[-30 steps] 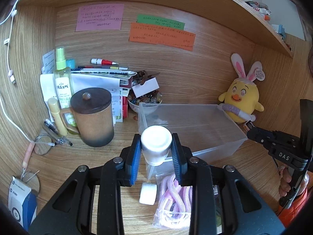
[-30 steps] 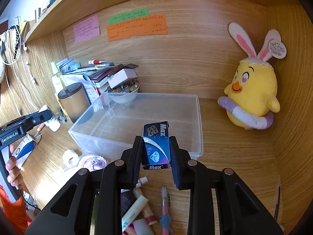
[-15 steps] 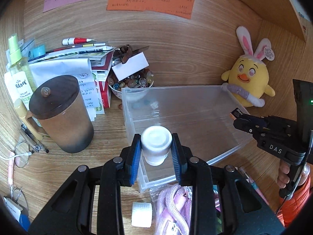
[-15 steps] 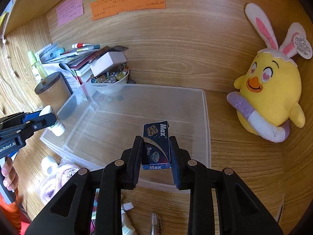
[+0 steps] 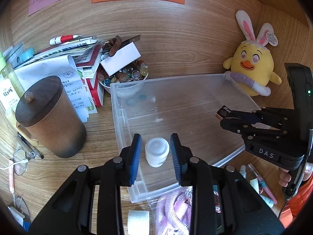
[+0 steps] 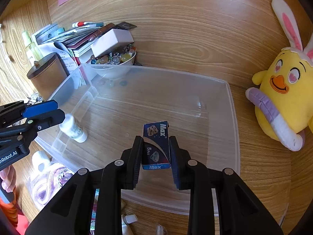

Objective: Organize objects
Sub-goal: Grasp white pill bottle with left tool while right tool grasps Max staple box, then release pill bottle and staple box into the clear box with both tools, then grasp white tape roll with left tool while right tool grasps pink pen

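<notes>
The left claw (image 5: 156,152) stands spread, its blue pads either side of one small white plastic bottle (image 5: 157,152), which sits in the clear plastic bin (image 5: 125,121) at lower centre of the frame. The right claw (image 6: 156,152) pinches one dark blue "Max" cardboard box (image 6: 156,145) above that bin's floor. One yellow plush chick with rabbit ears (image 6: 281,98) sits on the wooden counter (image 6: 264,166) at right.
</notes>
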Tool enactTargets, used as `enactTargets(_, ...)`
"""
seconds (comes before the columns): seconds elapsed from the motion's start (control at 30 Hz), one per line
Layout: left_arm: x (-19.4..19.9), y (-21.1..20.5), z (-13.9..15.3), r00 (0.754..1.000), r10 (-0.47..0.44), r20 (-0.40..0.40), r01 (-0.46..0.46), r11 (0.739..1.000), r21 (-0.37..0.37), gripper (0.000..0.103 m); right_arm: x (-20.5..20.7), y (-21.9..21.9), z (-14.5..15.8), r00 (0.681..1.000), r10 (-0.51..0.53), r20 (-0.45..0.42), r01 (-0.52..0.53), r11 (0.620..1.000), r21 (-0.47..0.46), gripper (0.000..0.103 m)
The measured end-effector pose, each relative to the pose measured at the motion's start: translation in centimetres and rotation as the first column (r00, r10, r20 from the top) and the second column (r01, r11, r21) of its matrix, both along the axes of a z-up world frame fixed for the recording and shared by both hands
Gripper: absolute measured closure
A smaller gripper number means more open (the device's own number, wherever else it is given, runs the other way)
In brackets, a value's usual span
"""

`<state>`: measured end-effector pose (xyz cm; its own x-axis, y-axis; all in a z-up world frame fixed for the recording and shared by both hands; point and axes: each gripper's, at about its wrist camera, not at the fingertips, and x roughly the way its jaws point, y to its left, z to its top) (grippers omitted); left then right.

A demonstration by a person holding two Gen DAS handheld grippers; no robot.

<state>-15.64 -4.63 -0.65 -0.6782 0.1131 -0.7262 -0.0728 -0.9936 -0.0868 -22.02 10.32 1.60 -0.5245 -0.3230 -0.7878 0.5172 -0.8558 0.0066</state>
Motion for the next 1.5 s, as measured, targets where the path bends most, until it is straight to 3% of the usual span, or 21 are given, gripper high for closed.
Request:
enactTargets(0.07,0.2,-0.1,0.2,1.000,0.000,-0.003,0.000,1.000,0.006,0.072,0.1,0.0,0.1,1.000,0.004,-0.001,-0.004,1.000,0.004,0.076)
enactTargets(0.17,0.8,-0.1,0.7,1.000,0.003,-0.023,-0.003,1.000,0.006,0.065,0.5,0.3,0.5,1.000,0.005,-0.014,-0.005,1.000,-0.003,0.064)
enactTargets(0.33,2.5,0.0,2.0,0.996,0.018,-0.083,-0.019,1.000,-0.012,0.041,1.7,0.7,1.4,0.998,0.006,-0.055,-0.007,1.000,-0.005,0.058)
enactTargets(0.47,4.1,0.1,3.0,0.992,0.031,-0.121,-0.035,0.999,-0.032,0.028,3.2,1.4,2.7,0.995,0.000,-0.104,-0.001,1.000,-0.010,0.046)
enactTargets(0.53,4.9,0.0,3.4,0.990,0.040,-0.135,-0.046,0.998,-0.036,0.015,4.1,1.8,3.3,0.992,-0.001,-0.129,-0.001,1.000,-0.017,0.042)
enactTargets(0.63,6.0,-0.5,3.7,0.987,0.057,-0.149,-0.061,0.998,-0.026,0.008,5.6,2.6,4.2,0.987,-0.004,-0.161,0.000,1.000,-0.029,0.036)
enactTargets(0.77,7.4,-1.5,3.5,0.986,0.084,-0.143,-0.087,0.996,-0.013,0.007,7.6,3.9,4.8,0.982,-0.022,-0.189,0.013,0.999,-0.046,0.028)
enactTargets(0.93,8.7,-2.6,2.0,0.989,0.111,-0.102,-0.113,0.994,-0.013,0.007,9.2,5.8,4.2,0.981,-0.051,-0.186,0.043,0.998,-0.046,0.028)
enactTargets(1.13,9.1,-3.3,-1.0,0.991,0.127,-0.029,-0.128,0.992,-0.009,0.007,10.5,7.5,1.9,0.984,-0.087,-0.158,0.086,0.996,-0.012,0.028)
enactTargets(1.27,9.2,-3.5,-2.8,0.991,0.134,0.011,-0.134,0.991,0.023,0.007,10.8,8.4,-0.5,0.988,-0.122,-0.094,0.121,0.993,-0.014,0.028)
enactTargets(1.37,9.2,-3.3,-3.6,0.990,0.138,0.025,-0.138,0.990,0.027,0.017,11.0,9.0,-2.0,0.989,-0.140,-0.038,0.140,0.990,-0.025,0.030)
enactTargets(1.5,9.0,-3.2,-4.3,0.990,0.138,0.038,-0.139,0.990,0.031,0.028,11.1,9.8,-3.2,0.987,-0.159,0.009,0.159,0.987,-0.031,0.042)
